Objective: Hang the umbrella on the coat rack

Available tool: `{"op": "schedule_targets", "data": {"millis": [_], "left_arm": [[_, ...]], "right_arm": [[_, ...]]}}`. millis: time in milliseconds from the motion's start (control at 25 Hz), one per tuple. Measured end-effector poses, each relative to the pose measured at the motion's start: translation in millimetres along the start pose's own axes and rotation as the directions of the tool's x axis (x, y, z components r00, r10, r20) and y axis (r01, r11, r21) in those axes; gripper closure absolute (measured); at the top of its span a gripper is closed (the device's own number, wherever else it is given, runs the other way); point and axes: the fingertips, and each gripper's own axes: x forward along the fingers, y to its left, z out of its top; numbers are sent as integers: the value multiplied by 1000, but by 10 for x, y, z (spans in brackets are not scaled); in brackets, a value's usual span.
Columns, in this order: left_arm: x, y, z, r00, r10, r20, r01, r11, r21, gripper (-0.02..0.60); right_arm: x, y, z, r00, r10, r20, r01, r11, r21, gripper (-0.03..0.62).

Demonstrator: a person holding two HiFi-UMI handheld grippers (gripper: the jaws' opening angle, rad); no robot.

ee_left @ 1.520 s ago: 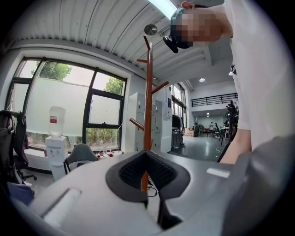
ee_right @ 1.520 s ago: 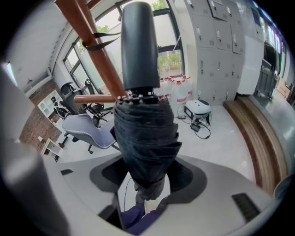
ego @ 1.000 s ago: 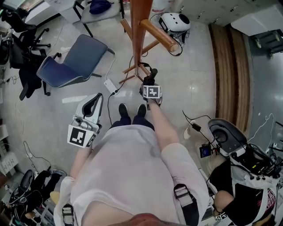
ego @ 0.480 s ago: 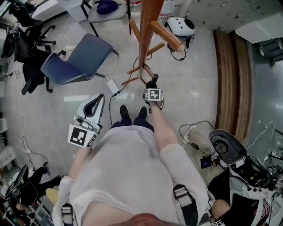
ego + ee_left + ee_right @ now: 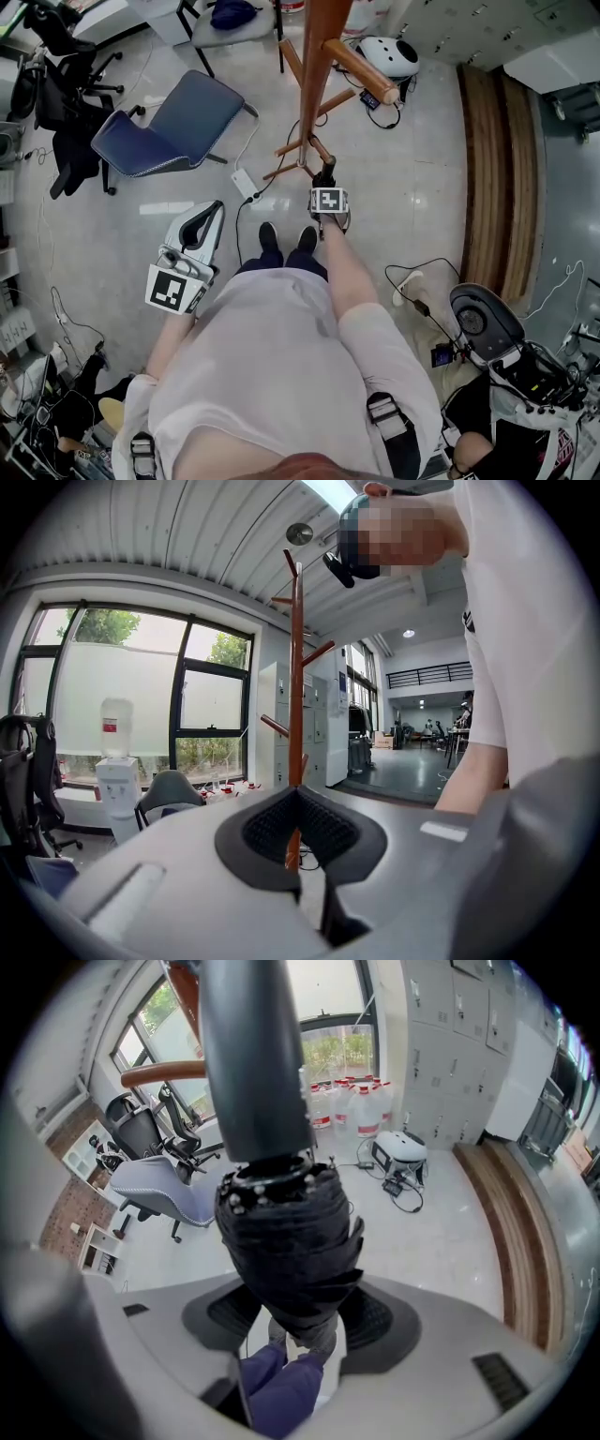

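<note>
Right gripper point(image 5: 325, 180) has neared the coat rack point(image 5: 314, 75), clamped on the umbrella point(image 5: 291, 1241).

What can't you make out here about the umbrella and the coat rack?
- Umbrella far end, and any loop on it: right gripper view, cut off by the top edge.
- Most of the umbrella: head view, hidden under the right gripper.
- Where the jaws touch it: right gripper view, covered by the canopy folds.
- Rack top pegs: head view, cut off by the top edge; small in the left gripper view.
</note>
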Motion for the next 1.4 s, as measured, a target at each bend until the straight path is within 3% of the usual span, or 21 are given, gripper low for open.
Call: {"op": "schedule_targets", "data": {"millis": [160, 280, 600, 1120, 1240, 1400], "left_arm": [[-26, 29, -11, 1000, 4, -3, -4, 1000, -1, 571], [-31, 15, -45, 1000, 2, -2, -2, 1000, -2, 571], [-42, -15, -42, 1000, -18, 16, 18, 1000, 0, 571], [64, 31, -28, 999, -30, 26, 30, 1000, -5, 571], [79, 42, -36, 999, -36, 31, 36, 999, -5, 571], [-95, 108, 18, 996, -56, 63, 57, 998, -13, 571]], "right_arm": [[53, 57, 142, 997, 28, 66, -30, 999, 31, 339], [68, 43, 134, 998, 26, 61, -28, 999, 32, 306], [-30, -14, 81, 996, -16, 85, 18, 1000, -21, 306], [-51, -3, 126, 998, -17, 60, 21, 997, -68, 306], [-36, 82, 148, 998, 18, 62, -16, 999, -36, 306], [-244, 224, 117, 998, -6, 62, 3, 999, 35, 303]]}}
